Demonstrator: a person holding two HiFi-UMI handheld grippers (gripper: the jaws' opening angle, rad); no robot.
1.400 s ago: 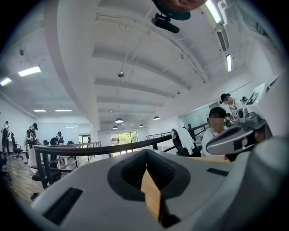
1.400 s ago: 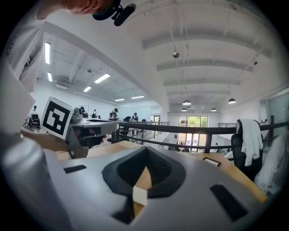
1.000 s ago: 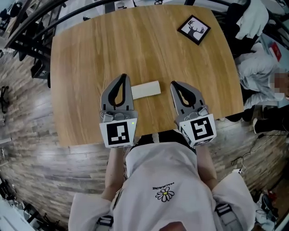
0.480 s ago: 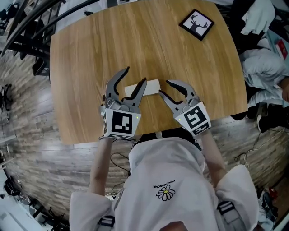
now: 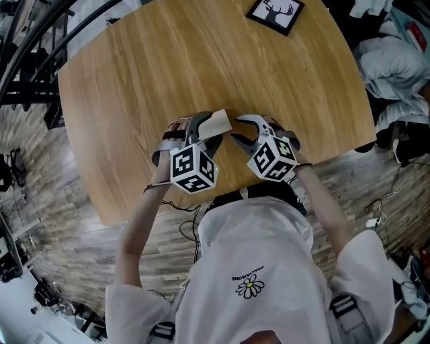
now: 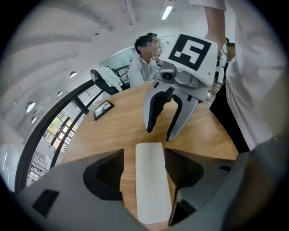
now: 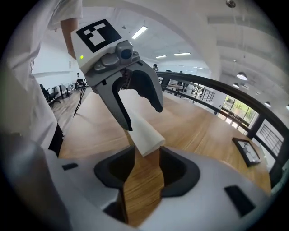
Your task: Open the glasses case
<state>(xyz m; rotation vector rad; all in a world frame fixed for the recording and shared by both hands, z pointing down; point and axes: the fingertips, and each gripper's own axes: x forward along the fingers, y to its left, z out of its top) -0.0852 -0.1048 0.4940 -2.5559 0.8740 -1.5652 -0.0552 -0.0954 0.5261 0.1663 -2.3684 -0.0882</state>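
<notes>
A white oblong glasses case (image 5: pixel 217 123) lies shut on the wooden table (image 5: pixel 134 80) near its front edge. My left gripper (image 5: pixel 201 132) has come down over the case's left end. In the left gripper view the case (image 6: pixel 151 180) lies lengthwise between its jaws, with bare wood showing along one side. These jaws have just been opening. My right gripper (image 5: pixel 239 131) faces it from the other side. Its jaws have also just been opening, and the case's right end (image 7: pixel 145 131) sits just beyond their tips. Each gripper sees the other: right gripper (image 6: pixel 159 134), left gripper (image 7: pixel 143 118).
A black-framed deer picture (image 5: pixel 274 11) lies at the table's far right. The table's front edge runs just behind both grippers, against the person's body. Clothes and bags (image 5: pixel 396 67) lie on the floor to the right. A seated person (image 6: pixel 144 63) is beyond the table.
Both grippers dropped to the table and closed in on the case from either end. Their jaws went from shut to wide open, and the left gripper rolled and now straddles the case.
</notes>
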